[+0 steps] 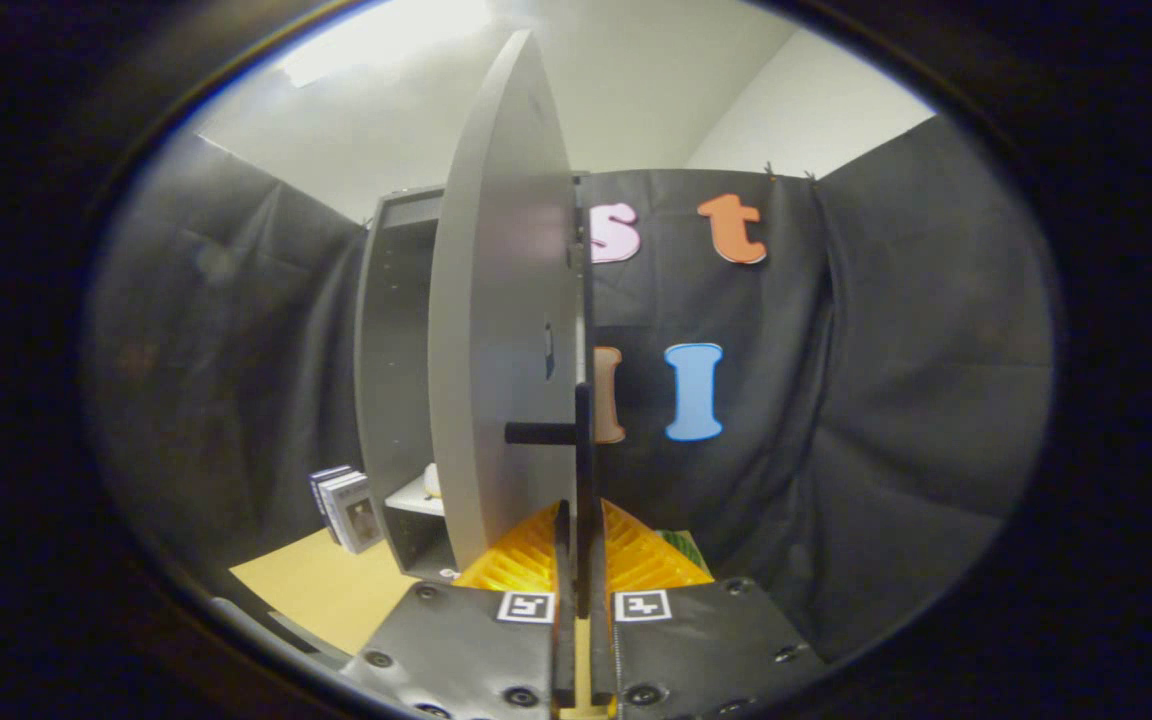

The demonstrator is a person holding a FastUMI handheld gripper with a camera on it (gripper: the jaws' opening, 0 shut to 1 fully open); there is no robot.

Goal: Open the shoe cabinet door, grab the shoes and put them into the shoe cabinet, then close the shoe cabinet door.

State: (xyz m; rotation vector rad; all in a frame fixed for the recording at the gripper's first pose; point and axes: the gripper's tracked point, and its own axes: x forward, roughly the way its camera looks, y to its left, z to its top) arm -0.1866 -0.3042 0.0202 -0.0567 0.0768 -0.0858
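Note:
The grey cabinet door [496,330] stands swung open, and I see it nearly edge-on straight ahead. Its black handle [583,470] is a vertical bar on a short post, and it runs down between my two yellow ridged fingers [526,565]. My gripper [581,545] is shut on that handle bar. Behind the door to the left is the dark grey shoe cabinet [391,380], open, with a pale shelf [414,498] low inside. A small pale rounded thing [431,480] lies on that shelf, mostly hidden by the door; I cannot tell whether it is a shoe.
A few grey books or boxes [348,508] lean against the cabinet's left side on a yellowish wooden surface [321,590]. Black cloth walls close in on the left, behind and on the right. A green-patterned thing [684,548] peeks out beside my right finger.

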